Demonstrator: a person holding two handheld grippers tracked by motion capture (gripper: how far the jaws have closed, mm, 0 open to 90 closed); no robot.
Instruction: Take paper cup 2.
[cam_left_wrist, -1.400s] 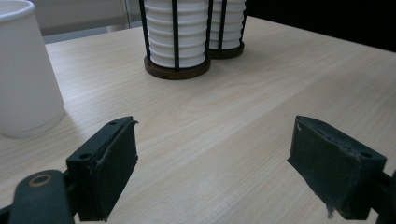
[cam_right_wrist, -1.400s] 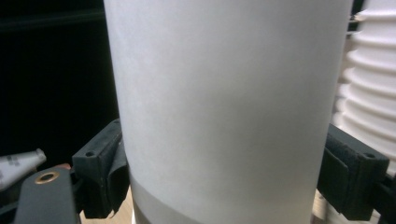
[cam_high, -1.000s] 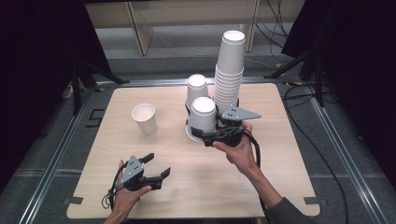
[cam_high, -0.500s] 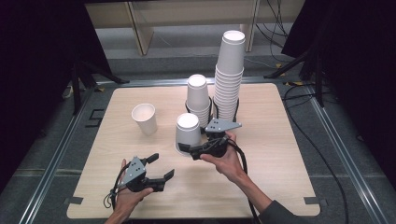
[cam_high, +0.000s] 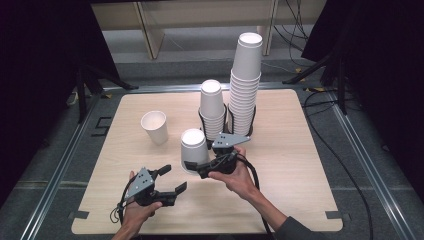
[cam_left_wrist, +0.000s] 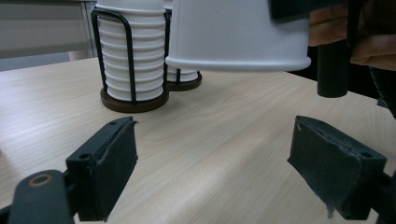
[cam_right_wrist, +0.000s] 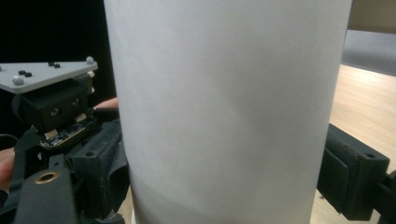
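Observation:
My right gripper (cam_high: 196, 166) is shut on an upside-down white paper cup (cam_high: 193, 145) near the middle of the wooden table (cam_high: 300, 165). In the right gripper view the cup's wall (cam_right_wrist: 224, 112) sits between the two black jaws. The left gripper view shows the cup's rim (cam_left_wrist: 238, 60) hanging a little above the tabletop. My left gripper (cam_high: 173, 179) rests low near the front edge, to the front left of the cup. Its jaws (cam_left_wrist: 215, 158) stand apart with only bare table between them.
A single upright white cup (cam_high: 155, 127) stands at the left of the table. Behind the held cup are a short stack of cups (cam_high: 212, 112) and a tall stack (cam_high: 246, 80), each in a black wire holder. Cables trail off the right side.
My right gripper has carried the upside-down cup from beside the stacks toward the front left and lower. My left gripper has kept its place.

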